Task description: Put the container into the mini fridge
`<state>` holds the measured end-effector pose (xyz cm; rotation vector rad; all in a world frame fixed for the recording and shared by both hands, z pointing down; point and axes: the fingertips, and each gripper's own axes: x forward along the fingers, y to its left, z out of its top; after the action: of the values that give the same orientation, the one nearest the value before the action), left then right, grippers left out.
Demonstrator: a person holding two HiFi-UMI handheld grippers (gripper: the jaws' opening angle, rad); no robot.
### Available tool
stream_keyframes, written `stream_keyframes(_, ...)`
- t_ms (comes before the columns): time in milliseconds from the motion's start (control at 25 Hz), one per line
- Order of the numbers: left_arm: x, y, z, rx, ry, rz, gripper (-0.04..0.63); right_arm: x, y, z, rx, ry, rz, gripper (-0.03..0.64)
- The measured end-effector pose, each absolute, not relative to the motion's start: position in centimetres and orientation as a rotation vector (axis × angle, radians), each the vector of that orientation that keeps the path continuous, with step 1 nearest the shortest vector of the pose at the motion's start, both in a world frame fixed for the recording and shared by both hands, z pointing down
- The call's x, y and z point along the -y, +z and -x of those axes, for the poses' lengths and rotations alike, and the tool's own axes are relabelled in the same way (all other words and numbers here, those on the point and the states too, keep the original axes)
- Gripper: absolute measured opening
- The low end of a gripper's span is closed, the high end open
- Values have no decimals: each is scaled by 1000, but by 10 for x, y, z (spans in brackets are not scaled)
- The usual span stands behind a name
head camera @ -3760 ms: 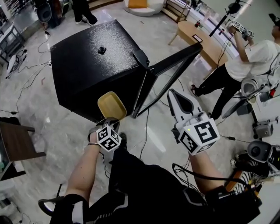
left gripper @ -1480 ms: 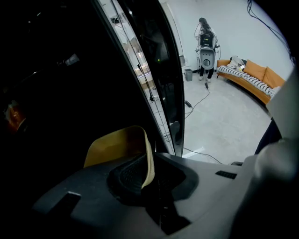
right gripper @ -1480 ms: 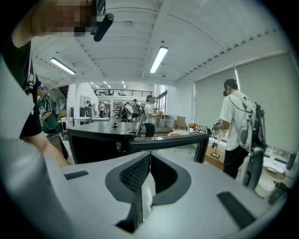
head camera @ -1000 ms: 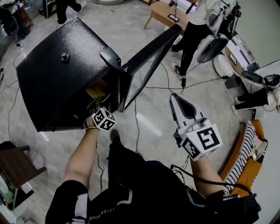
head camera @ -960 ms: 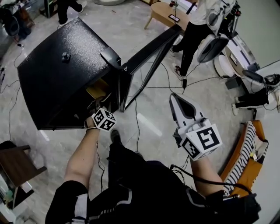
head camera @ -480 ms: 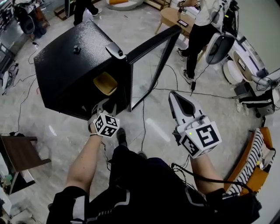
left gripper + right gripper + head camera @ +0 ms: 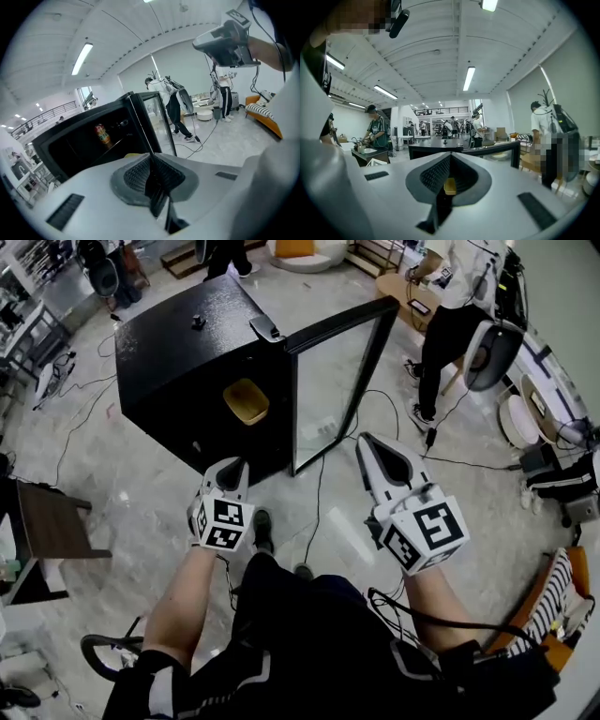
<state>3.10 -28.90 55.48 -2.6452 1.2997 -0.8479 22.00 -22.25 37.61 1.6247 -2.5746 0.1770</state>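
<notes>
On the marble floor [image 7: 112, 474] in front of the person stands the black mini fridge [image 7: 178, 343], its glass door [image 7: 337, 381] swung wide to the right. The yellow container [image 7: 246, 401] sits inside the fridge, on a shelf near the hinge side of the opening, with nothing touching it. The left gripper [image 7: 234, 465] hangs outside the fridge, just before its lower front edge and pointing towards it. Its jaws have just been closing, and its own view shows them drawn narrow with the tips together and nothing between them. That view also catches a can [image 7: 101, 135] upright on a shelf deeper in the dark interior. The right gripper [image 7: 367, 442] is held apart to the right, near the foot of the open door, and its jaws are also together at the tips and carry nothing. A bystander [image 7: 450, 306] stands beyond the door by a wooden tabletop [image 7: 398, 287].
</notes>
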Motion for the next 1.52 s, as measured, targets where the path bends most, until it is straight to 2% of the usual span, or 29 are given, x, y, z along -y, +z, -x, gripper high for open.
stream_keyframes(640, 211, 414, 19, -1683, -334, 2607, 11, 220, 352, -186, 2753, 116, -1444, 17)
stream_keyframes(1240, 179, 323, 112, -1871, -15, 2467, 9, 225, 325, -119, 2773, 17, -1415, 17)
stream_keyframes(1520, 167, 307, 149, -1904, 23, 2442, 9, 219, 314, -99, 2745, -40, -1471, 16)
